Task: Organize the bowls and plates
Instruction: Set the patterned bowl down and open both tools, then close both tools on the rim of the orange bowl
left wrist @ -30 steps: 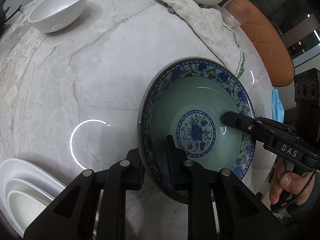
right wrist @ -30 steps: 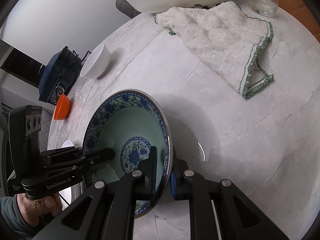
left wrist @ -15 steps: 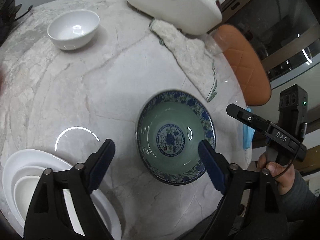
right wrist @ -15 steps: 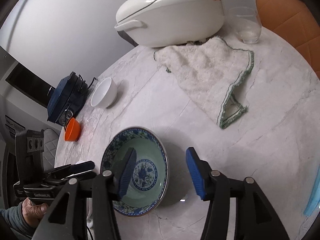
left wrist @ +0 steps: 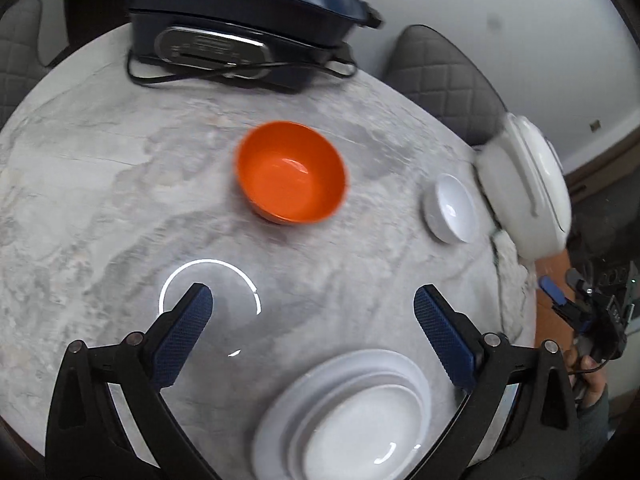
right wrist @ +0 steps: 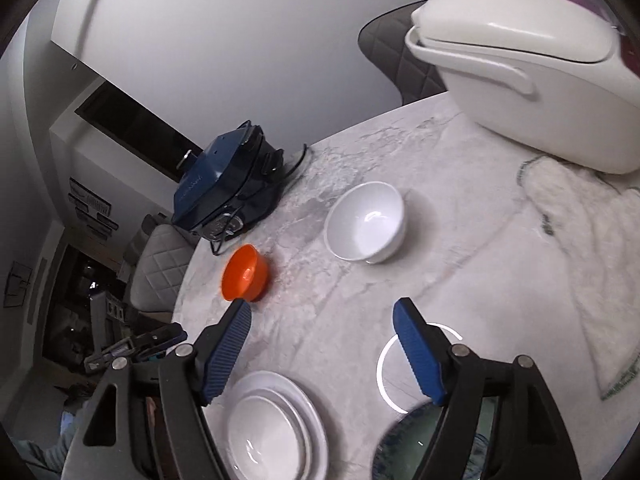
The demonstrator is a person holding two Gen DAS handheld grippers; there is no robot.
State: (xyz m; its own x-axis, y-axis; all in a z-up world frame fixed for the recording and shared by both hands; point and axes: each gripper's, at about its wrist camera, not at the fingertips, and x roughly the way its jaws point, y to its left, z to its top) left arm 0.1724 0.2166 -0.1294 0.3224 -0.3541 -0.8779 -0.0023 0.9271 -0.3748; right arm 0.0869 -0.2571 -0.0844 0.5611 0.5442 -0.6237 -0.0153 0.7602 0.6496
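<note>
Both grippers' jaws wide apart.

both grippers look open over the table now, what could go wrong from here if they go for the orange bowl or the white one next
1. The orange bowl sits near the dark blue appliance's cable; a wide approach might snag it.
2. The white bowl lies close to the rice cooker and towel, so an open right gripper could bump them.
3. The stacked white plates sit right under the left gripper; lowering carelessly may knock them.

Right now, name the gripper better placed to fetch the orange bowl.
Left. The open left gripper faces the orange bowl squarely; the right gripper, also open, has it off beside one finger.
</note>
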